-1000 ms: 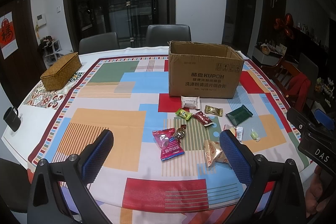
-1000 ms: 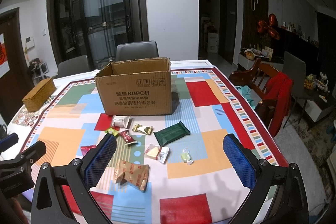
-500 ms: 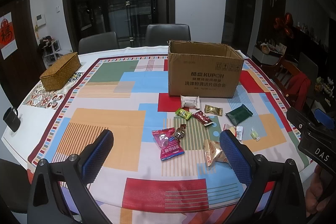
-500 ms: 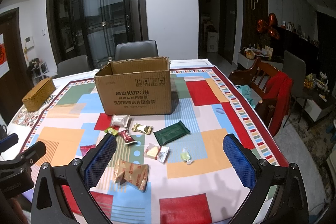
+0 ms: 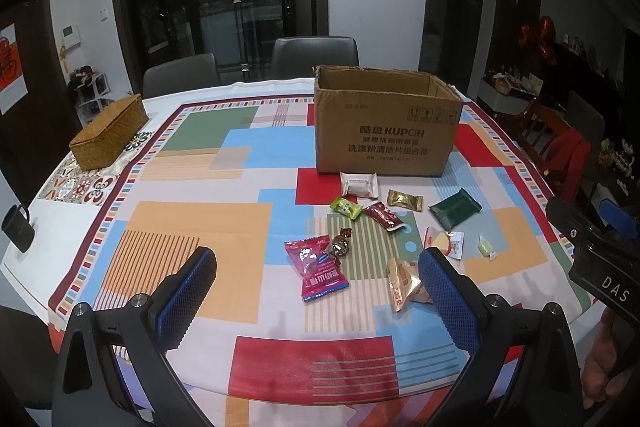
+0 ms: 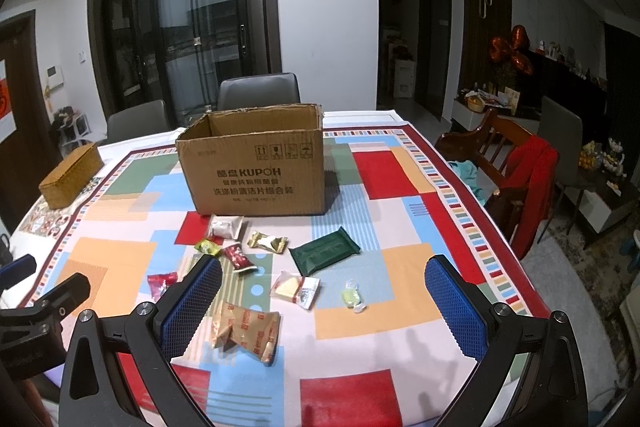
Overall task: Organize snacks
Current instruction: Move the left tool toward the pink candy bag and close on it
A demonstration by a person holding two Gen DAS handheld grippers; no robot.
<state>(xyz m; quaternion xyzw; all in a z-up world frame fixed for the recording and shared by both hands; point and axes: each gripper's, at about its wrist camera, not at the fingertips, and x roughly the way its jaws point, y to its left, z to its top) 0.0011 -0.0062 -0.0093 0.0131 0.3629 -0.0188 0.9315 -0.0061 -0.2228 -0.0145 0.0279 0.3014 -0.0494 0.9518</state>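
Left wrist view shows your dining room, dark glass doors [image 5: 240, 7] behind a bench [image 5: 120, 219] with patchwork cloth. An open cardboard box [image 5: 384, 135] stands mid-bench; small wrapped snacks [image 5: 384, 215] lie scattered before it. Both claws, left claw [image 5: 316, 291] and right claw [image 6: 324, 301], hover released, empty.

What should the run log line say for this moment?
phase: start | left hand-held gripper: open, empty | right hand-held gripper: open, empty | snacks: loose on table | box: open

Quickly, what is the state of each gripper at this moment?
Left gripper: open, holding nothing, above the snacks.
Right gripper: open, holding nothing, above the snacks.
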